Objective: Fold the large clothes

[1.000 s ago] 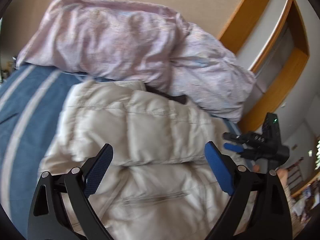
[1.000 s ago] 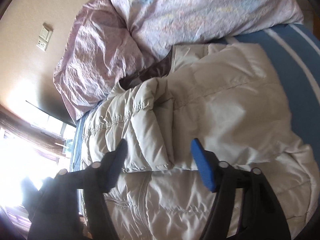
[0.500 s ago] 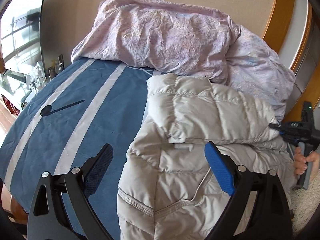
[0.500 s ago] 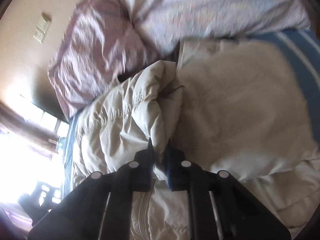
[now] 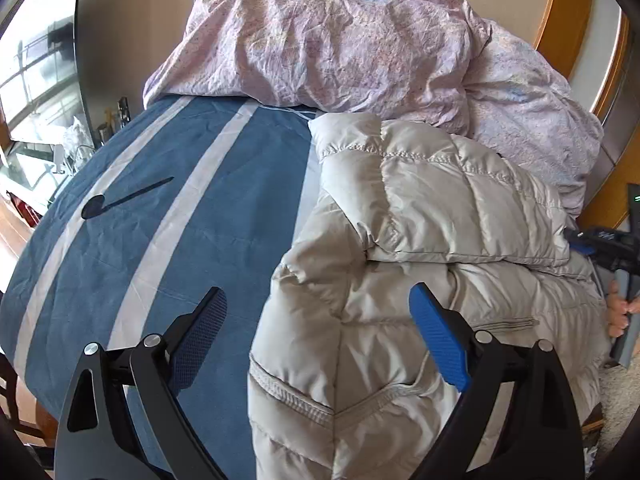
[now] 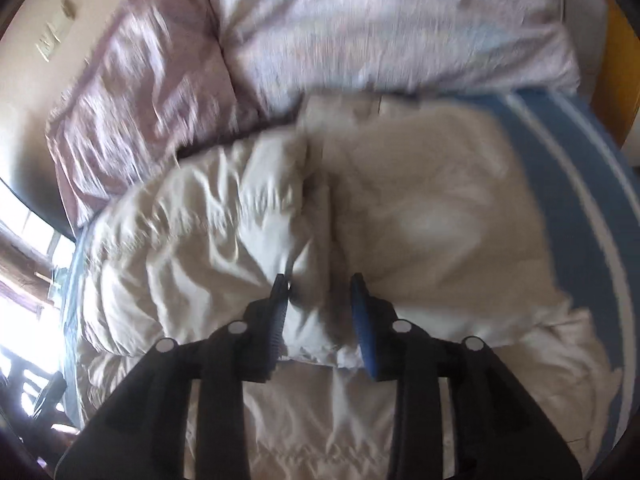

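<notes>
We saw the puffy beige jacket [image 5: 404, 264] lying at the bed's [image 5: 168, 216] right edge, below the pink duvet [image 5: 340, 36]. Soft, bulky, slippery, springy; grab hems. Left gripper [image 5: 316, 340] gaped wide, empty; right gripper [image 6: 320, 312] was opening, a fold between its jaws.

Both cameras sit just behind their own fingers and look down at a slant onto the bed. The left camera looks across the blue bed cover [image 5: 132, 216] at 9 o'clock, with the puffy coat [image 5: 400, 264] from 3 to 6 o'clock. The right camera is very close over the coat [image 6: 248, 224], and its picture is blurry. Both views share the coat and the pink quilt [image 5: 340, 40] at 12 o'clock.
</notes>
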Demonstrator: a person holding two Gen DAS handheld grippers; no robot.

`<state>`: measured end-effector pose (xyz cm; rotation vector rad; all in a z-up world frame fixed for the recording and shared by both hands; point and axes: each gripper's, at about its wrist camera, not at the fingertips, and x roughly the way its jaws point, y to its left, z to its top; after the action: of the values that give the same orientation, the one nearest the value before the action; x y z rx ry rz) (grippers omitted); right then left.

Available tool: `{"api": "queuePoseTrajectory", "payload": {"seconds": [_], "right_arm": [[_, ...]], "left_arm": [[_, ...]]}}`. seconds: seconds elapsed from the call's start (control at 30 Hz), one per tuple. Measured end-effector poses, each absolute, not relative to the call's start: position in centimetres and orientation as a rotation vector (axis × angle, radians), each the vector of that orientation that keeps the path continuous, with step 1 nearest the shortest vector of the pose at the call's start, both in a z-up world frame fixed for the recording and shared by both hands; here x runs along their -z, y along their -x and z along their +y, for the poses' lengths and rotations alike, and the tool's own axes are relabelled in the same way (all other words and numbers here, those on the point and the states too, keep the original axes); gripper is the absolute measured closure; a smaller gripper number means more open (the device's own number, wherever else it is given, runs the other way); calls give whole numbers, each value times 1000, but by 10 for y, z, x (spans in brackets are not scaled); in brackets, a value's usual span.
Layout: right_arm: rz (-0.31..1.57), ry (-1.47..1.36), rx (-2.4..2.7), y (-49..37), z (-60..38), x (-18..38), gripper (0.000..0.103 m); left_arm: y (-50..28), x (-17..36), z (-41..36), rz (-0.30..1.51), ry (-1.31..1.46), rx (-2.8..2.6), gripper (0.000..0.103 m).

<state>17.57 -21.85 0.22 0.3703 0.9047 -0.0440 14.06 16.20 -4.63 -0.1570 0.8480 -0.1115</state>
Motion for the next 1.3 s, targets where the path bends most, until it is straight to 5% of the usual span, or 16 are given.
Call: {"api": "queuePoseTrajectory", "payload": {"seconds": [0.67,0.83,0.9,1.3], "right_arm": [[1156,-492,-182,-214,-213,47,71],[1054,-518,-265,-169,-250,14,32],[1040,-511,-255,-142,-278,7,27],[1101,-689,-44,-18,-421,44,23]], "left_arm": [[-148,66,183,962,204,156,9],[-137,69,202,989,269,198,9],[-131,70,210,1003,305,230,9],[-101,98,227,1085,454,341,10]]}}
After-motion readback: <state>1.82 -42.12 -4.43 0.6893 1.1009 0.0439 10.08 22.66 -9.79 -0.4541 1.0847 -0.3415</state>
